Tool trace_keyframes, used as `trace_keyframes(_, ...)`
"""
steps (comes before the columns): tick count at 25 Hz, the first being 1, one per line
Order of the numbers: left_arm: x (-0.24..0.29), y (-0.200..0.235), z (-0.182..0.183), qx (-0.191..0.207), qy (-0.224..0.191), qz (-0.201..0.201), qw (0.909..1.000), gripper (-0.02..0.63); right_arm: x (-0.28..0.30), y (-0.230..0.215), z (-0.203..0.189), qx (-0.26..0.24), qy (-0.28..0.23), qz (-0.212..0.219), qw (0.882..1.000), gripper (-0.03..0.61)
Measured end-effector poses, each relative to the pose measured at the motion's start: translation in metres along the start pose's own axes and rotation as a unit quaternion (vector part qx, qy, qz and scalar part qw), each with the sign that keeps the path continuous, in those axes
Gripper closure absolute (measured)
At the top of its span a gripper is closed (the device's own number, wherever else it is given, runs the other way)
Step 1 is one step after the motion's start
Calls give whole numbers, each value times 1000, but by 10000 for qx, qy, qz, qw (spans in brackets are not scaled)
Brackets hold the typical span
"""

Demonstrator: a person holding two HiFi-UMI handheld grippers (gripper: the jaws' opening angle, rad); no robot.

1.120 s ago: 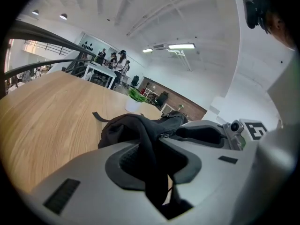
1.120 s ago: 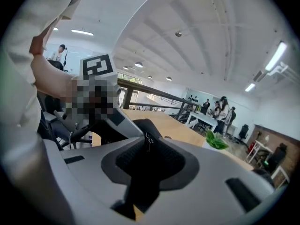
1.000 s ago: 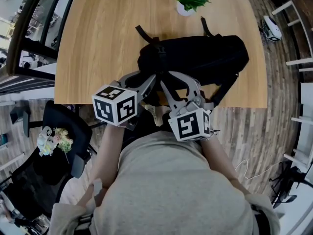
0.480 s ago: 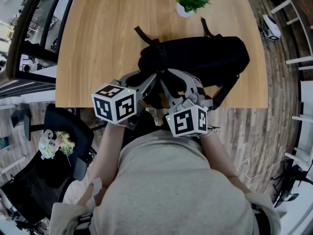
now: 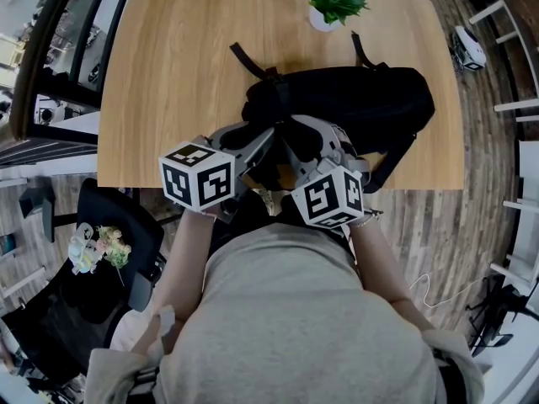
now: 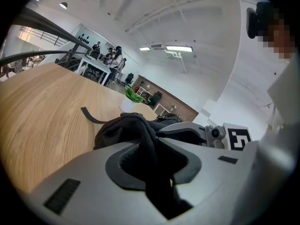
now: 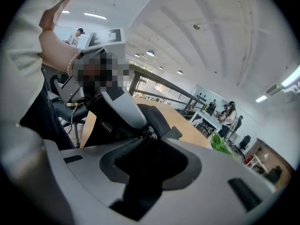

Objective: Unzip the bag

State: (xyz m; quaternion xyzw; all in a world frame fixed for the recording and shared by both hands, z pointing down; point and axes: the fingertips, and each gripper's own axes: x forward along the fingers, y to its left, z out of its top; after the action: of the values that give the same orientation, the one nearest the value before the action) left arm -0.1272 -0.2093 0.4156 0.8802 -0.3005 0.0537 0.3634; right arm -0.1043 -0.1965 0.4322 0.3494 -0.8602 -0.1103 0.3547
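My left tongs (image 6: pixel 151 149) pinch a fold of the black backpack (image 5: pixel 354 99), bracing it at the wooden table (image 5: pixel 168 74) edge nearest me. My right tongs (image 7: pixel 150 149) have just been spreading (fabric lies loose between them, beside the zipper pull (image 7: pixel 150 134)).

Bag (image 5: pixel 354 103) on the table (image 5: pixel 177 66), potted plant (image 5: pixel 333 3) behind the bag, left gripper (image 5: pixel 263 140) and right gripper (image 5: pixel 305 135) at the bag's near edge

Left gripper (image 6: pixel 149 139) jaws clamp bag (image 5: pixel 354 99); right gripper (image 7: pixel 154 142) jaws opening, bag between.
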Motion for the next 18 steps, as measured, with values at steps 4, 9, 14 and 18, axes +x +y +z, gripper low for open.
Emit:
trace_keyframes(4, 0, 3, -2, 20, 119, -157, 9998, 520, 6, 6, -2, 269, 11, 392, 9989, 462)
trace_keyframes(9, 1, 4, -2, 39, 201, -306, 9993, 520, 12, 6, -1, 927, -22, 776, 9927, 453)
trace_keyframes(14, 1, 6, -2, 8, 220, -344, 9992, 523, 16, 7, 2, 1272, -71, 882, 9879, 445)
trace_keyframes(18, 0, 8, -5, -11, 250, -389, 9989, 525, 17, 13, 1, 1154, 16, 1091, 9873, 435)
